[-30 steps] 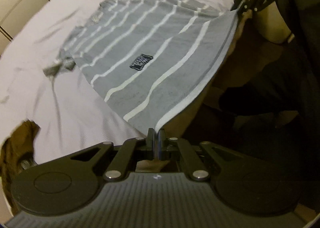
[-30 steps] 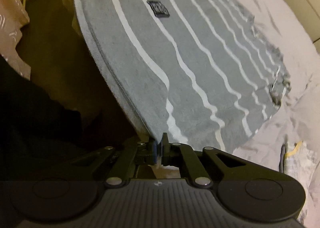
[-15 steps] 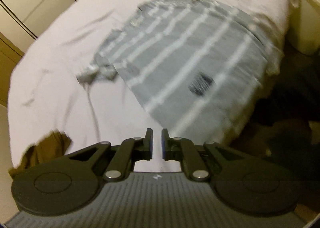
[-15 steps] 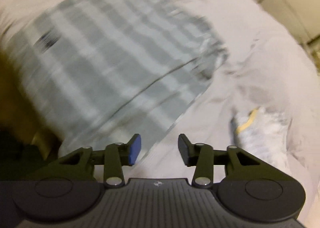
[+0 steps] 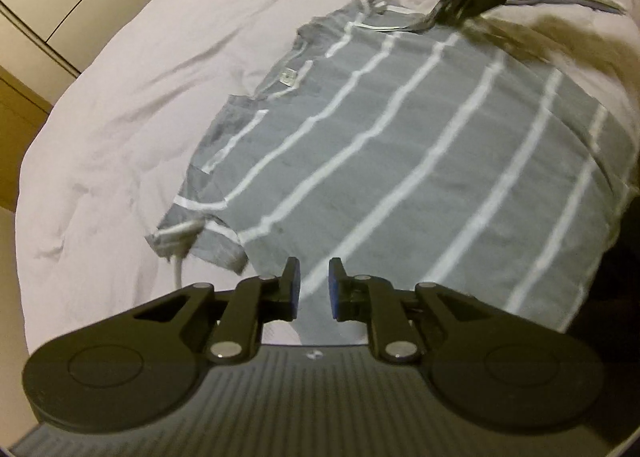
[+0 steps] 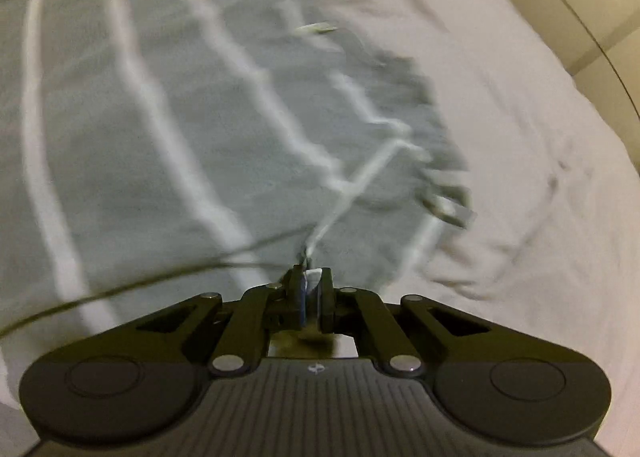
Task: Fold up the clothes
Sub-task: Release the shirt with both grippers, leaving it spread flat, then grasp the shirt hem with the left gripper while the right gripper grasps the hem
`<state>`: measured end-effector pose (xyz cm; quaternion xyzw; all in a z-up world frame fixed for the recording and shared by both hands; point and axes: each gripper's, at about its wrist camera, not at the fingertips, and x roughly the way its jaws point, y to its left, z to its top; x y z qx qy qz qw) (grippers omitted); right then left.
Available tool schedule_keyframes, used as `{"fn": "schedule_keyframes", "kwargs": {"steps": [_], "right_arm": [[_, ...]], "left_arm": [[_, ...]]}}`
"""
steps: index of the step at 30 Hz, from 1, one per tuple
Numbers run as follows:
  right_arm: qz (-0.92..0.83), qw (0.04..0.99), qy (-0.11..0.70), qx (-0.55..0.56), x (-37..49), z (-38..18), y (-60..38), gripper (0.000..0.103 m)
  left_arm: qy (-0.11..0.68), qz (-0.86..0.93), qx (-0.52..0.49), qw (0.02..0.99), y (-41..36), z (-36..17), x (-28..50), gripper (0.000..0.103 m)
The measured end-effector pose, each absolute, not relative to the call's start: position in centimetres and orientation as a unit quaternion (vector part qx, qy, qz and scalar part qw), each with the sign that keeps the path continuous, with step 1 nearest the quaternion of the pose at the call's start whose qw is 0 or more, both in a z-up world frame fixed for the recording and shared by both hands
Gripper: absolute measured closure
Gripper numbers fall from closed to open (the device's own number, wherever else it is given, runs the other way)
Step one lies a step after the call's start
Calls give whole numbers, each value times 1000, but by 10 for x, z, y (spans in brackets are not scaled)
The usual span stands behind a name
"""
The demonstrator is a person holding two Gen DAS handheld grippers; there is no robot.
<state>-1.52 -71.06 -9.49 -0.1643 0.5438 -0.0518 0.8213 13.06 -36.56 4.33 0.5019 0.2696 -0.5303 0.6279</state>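
R gripper just snapped closed, pinching a fold of the grey striped t-shirt at its far sleeve. L gripper has been opening, narrow gap, nothing between, above near sleeve. Shirt flat on white bed.

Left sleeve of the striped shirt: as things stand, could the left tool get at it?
Probably yes. The left tool hangs open just beside the sleeve, which lies crumpled on the white bed cover with nothing over it. The right tool is shut on fabric at the shirt's far side, well clear.
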Motion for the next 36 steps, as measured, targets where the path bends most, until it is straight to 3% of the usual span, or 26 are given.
{"fn": "schedule_keyframes", "kwargs": {"steps": [3,4,5,6,7,12,16,20,24,28,31,32,34,36], "right_arm": [[-129,837,525,-82,-38,-77,-757,103],[-162,834,525,-60,-48,-76,-773,97],[-194,828,524,-38,-58,-75,-789,85],[-226,822,523,-18,-67,-74,-804,66],[-255,811,526,-15,-74,-74,-811,63],[-280,802,523,66,-80,-60,-833,63],[-244,821,508,96,-48,-44,-823,55],[-200,833,509,81,-4,-29,-808,52],[-145,840,521,54,33,-30,-804,48],[-104,836,538,39,69,-47,-815,48],[-76,837,539,50,98,-68,-831,50],[-65,835,544,52,106,-74,-835,51],[-40,825,563,46,124,-90,-840,54],[-18,815,578,31,133,-100,-839,61]], "left_arm": [[270,-523,501,635,-383,43,145,88],[268,-522,499,638,-387,43,150,88],[267,-520,497,641,-391,42,157,86],[267,-519,495,644,-396,41,163,84],[265,-518,492,647,-399,40,170,83],[261,-521,479,657,-415,28,214,79],[260,-536,456,661,-435,13,263,72],[274,-563,431,649,-472,-10,317,69],[280,-598,418,624,-512,-31,358,57],[320,-618,419,583,-551,-59,391,56],[353,-621,421,559,-564,-73,405,60],[363,-622,422,550,-565,-76,407,66],[381,-625,424,533,-563,-79,409,79],[387,-624,430,525,-561,-81,407,102]]}}
